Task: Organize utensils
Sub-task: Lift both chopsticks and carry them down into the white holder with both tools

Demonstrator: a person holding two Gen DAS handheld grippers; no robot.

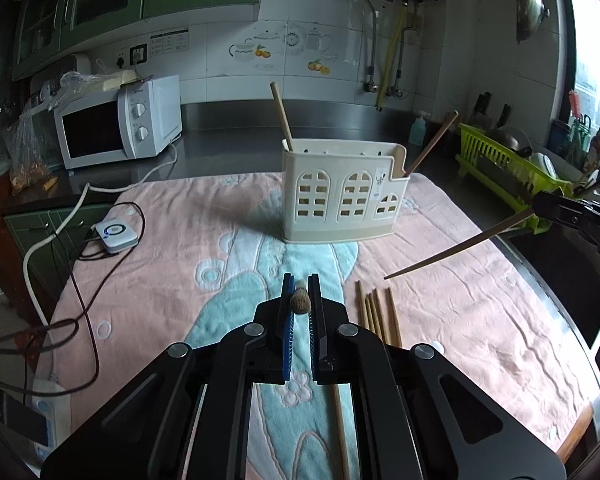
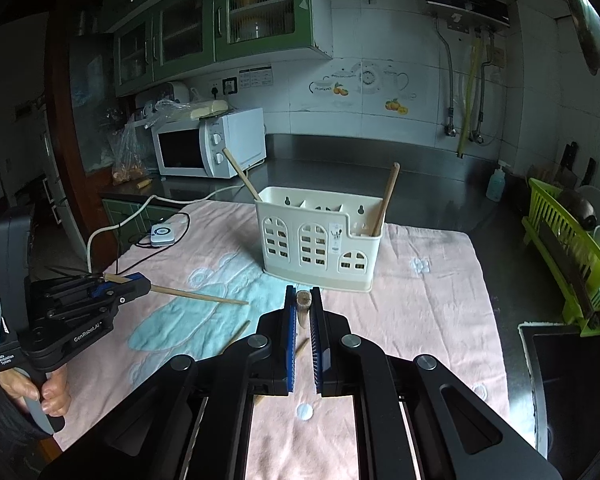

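Observation:
A cream utensil holder (image 1: 340,196) (image 2: 318,236) stands on a pink towel (image 1: 172,264) (image 2: 420,304), with one wooden stick (image 1: 282,116) in its left end and one (image 1: 430,146) in its right. My left gripper (image 1: 301,284) is shut on a wooden chopstick (image 1: 300,302), seen end-on; in the right wrist view the left gripper (image 2: 148,287) holds it (image 2: 204,296) level above the towel. My right gripper (image 2: 303,296) is shut on another chopstick (image 2: 303,304); it also shows in the left wrist view (image 1: 456,250). Several chopsticks (image 1: 378,314) lie on the towel.
A white microwave (image 1: 120,120) and a cable with a small white device (image 1: 116,234) are at left. A green dish rack (image 1: 508,168) (image 2: 572,256) and a dark sink (image 2: 572,380) are at right. The steel counter runs behind the holder.

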